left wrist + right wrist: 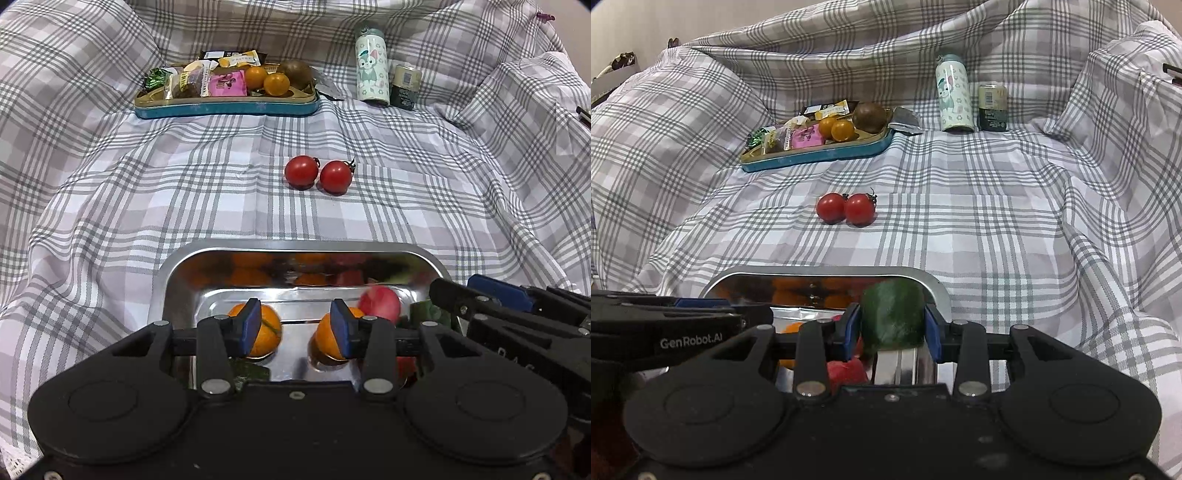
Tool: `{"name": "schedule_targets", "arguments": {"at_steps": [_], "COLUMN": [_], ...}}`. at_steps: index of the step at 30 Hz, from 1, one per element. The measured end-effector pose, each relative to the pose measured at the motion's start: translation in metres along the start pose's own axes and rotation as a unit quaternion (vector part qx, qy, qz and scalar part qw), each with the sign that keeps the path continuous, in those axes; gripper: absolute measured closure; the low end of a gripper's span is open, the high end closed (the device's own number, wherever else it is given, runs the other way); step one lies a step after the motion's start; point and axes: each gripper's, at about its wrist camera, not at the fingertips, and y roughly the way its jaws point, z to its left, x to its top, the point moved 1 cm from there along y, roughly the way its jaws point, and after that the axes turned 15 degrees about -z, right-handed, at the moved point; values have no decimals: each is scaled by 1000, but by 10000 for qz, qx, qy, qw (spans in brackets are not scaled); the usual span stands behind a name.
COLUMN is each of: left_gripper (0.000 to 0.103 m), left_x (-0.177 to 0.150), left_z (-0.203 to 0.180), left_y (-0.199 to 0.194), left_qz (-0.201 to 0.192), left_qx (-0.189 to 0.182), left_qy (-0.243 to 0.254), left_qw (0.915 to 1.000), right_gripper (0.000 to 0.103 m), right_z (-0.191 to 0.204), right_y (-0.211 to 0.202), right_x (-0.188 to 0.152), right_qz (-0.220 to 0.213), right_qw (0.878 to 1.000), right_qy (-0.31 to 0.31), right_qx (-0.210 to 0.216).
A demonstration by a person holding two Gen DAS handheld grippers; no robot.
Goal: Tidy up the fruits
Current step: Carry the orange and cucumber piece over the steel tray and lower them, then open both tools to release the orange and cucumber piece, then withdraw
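A steel tray [173,280] lies close in front and holds two oranges [267,332], a pink-red fruit [380,304] and some green pieces. My left gripper [295,328] is open and empty above the tray, between the two oranges. My right gripper [892,326] is shut on a green fruit piece [892,317] over the tray's right end [934,284]. Two red tomatoes [317,173] lie side by side on the checked cloth beyond the tray, also in the right wrist view [846,208].
A blue tray [225,107] at the back holds snack packets, two small oranges [267,79] and a brown fruit [295,74]. A cartoon-printed bottle [373,64] and a dark can [406,86] stand at the back right. The cloth rises in folds on all sides.
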Motion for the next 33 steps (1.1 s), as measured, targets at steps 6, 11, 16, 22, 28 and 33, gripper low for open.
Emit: {"name": "schedule_targets", "arguments": {"at_steps": [6,11,16,22,28,33], "left_gripper": [54,54,54,54,54,54], "left_x": [-1,-2,-3,-1,4,15], "left_z": [3,5,4,7,10,11], "left_y": [-1,-1,-2,-3,-2,2], "left_qz": [24,40,24,19,-34,-183], "left_qx": [63,51,62,110,166,197], "left_qy": [-15,-37,2,-13,51,175], "left_qw": [10000,10000,10000,9999,9998,9995], "right_gripper": [64,64,64,64,64,64], "right_z": [1,0,0,1,-2,-4], "right_y": [-1,-2,-4,-3,1,9], "right_x": [1,0,0,-1,-1,4], "right_qz": [-62,-43,-45,-15,25,-8], "right_qw": [10000,10000,10000,10000,10000,10000], "right_qy": [-10,3,-10,-8,22,-48], "right_qx": [24,27,33,43,3,-7]}}
